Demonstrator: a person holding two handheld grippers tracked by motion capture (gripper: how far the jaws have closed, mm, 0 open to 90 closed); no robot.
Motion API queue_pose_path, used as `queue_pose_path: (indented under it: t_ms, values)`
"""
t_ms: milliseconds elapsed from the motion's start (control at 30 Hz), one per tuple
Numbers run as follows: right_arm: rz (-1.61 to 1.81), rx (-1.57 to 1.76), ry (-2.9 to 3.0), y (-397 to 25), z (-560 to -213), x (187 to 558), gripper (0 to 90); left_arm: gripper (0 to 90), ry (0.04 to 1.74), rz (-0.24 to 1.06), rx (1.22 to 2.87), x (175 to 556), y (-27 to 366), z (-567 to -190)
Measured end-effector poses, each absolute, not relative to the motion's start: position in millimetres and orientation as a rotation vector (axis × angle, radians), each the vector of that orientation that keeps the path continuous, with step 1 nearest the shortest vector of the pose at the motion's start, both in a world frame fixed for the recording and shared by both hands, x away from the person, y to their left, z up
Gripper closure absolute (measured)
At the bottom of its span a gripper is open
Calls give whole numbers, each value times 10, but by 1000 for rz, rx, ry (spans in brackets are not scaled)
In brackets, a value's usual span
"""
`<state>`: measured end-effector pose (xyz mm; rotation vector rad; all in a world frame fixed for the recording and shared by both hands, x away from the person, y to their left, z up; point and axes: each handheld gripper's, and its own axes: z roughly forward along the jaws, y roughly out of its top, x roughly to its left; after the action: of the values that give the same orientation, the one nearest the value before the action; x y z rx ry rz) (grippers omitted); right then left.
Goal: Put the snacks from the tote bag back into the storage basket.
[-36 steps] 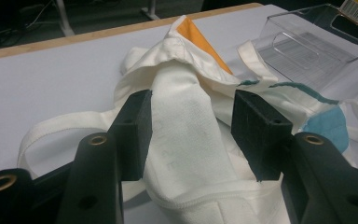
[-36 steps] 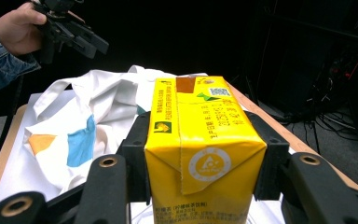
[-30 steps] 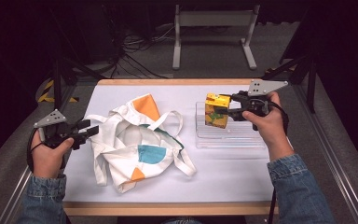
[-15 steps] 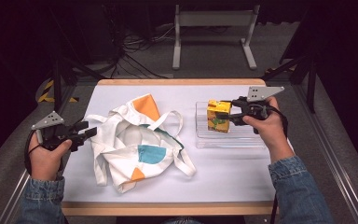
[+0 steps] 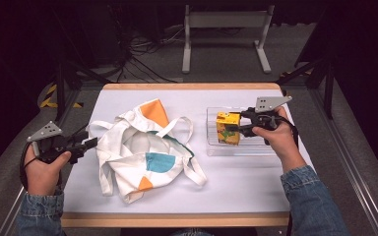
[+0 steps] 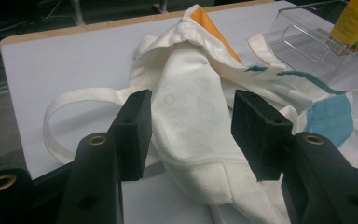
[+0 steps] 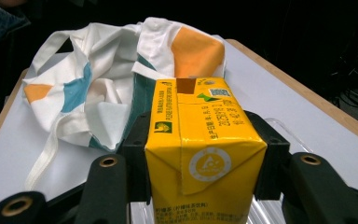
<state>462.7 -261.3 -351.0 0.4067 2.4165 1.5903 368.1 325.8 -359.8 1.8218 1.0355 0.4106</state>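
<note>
**A:** So how far along here? Looks like packing a drink carton (image 5: 228, 128) into that tote bag (image 5: 145, 150), right

**B:** Yep, and barely started tbh. Right gripper (image 5: 237, 127) clamped on the yellow carton, jaws pressed flat against both sides, really clear in the right gripper view (image 7: 204, 158). Carton upright, down in the clear plastic tray (image 5: 211, 142) or just above its floor, hard to say which

**A:** And relative to the bag?

**B:** Well apart from the bag, off to its right across the white table (image 5: 256, 177), with the tray's near wall between. So: grabbed, yes. Lifted clear of the tray, not visibly. Carried over, no. Dropped in, no

**A:** What about the other side

**B:** Left gripper (image 5: 89, 142) sitting just beside the bag's left edge, jaws spread wide. In the left gripper view (image 6: 190, 133) a fold of white cloth with a hemmed edge lying right between the pads, but nothing pinched yet. Handle loop (image 6: 81, 100) flat on the table to the left of that fold

**A:** So bag not held open

**B:** Nope, crumpled and mostly flat, mouth sort of gaping toward the far side but not propped. Guessing what's left: close on that hem, lift it to open the mouth, bring the carton over, let go inside. Basically one step of four done, maybe
</note>
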Motion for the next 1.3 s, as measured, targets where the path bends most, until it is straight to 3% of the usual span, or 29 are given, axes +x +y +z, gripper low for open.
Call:
queue_pose_path:
  t_ms: [1300]
  values:
    - [1409,312,2653,-2464,-3644,4673,497,488,1032,400,1828,3708,3239,-3606]
